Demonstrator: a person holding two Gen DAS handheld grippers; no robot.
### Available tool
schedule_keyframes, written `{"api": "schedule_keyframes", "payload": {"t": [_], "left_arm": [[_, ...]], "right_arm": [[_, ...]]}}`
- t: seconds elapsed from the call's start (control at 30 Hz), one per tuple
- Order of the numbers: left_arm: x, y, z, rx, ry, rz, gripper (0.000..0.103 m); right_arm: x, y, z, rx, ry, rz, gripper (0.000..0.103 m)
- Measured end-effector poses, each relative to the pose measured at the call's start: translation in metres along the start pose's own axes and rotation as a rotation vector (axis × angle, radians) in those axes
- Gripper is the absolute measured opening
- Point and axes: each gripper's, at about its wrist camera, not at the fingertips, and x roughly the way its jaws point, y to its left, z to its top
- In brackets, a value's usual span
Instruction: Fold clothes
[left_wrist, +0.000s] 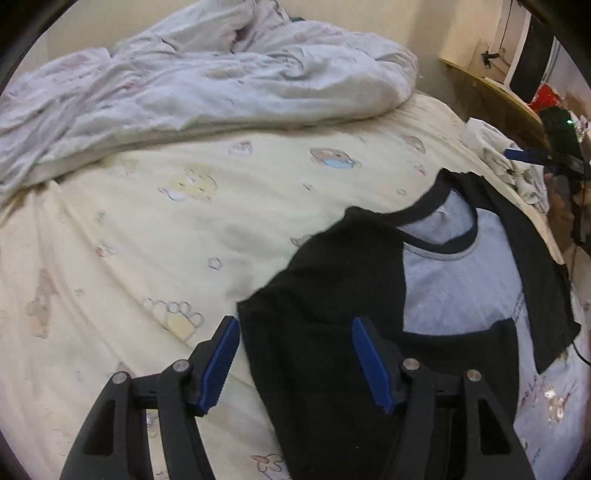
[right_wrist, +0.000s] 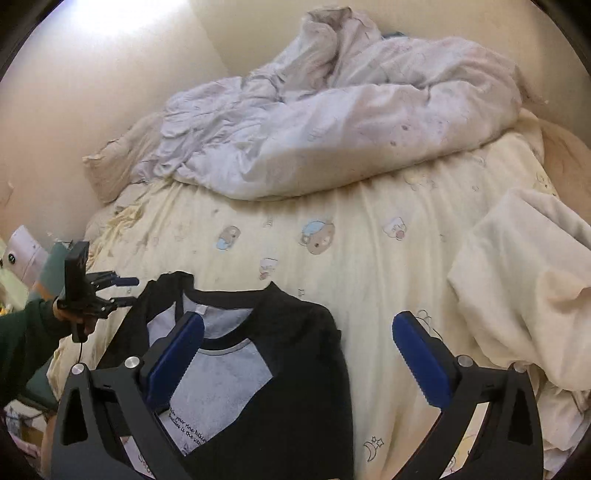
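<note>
1. Grey cotton T-shirt with black sleeves and black collar band (right_wrist: 221, 373) lies flat on the bed, front up, neck toward the crumpled bedding; small dark print runs across the chest.
2. Both black sleeves are folded in over the grey body; the far edge of the shirt sits near the bed's side.
3. Left tool (left_wrist: 295, 363), black frame with blue pads: jaws apart, nothing between them, hovering over the folded black sleeve.
4. Right tool (right_wrist: 299, 365), same build: jaws spread wide, empty, above the shirt's collar and the sheet beside it.
5. Pale yellow bed sheet with cartoon animal prints (left_wrist: 155, 229) carries the shirt.
6. Rumpled white duvet (right_wrist: 332, 122) heaped behind the shirt, well apart from it.
7. Cream fabric pile (right_wrist: 524, 280) lies at the bed's right edge.
</note>
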Motion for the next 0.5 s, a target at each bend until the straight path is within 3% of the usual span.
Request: {"api": "schedule_keyframes", "payload": {"t": [0.27, 0.43, 0.5], "left_arm": [[0.008, 0.008, -0.011, -0.032, 0.037, -0.03, 0.064], [0.019, 0.003, -0.01, -0.043, 0.035, -0.026, 0.064], [0.024, 0.002, -0.008, -0.049, 0.033, -0.009, 0.064]], "right_arm": [[0.031, 0.007, -0.008, -0.173, 0.151, -0.03, 0.098], [0.047, 0.007, -0.015, -0.212, 0.189, -0.048, 0.075], [0.055, 0.006, -0.019, -0.223, 0.215, -0.07, 0.06]]}}
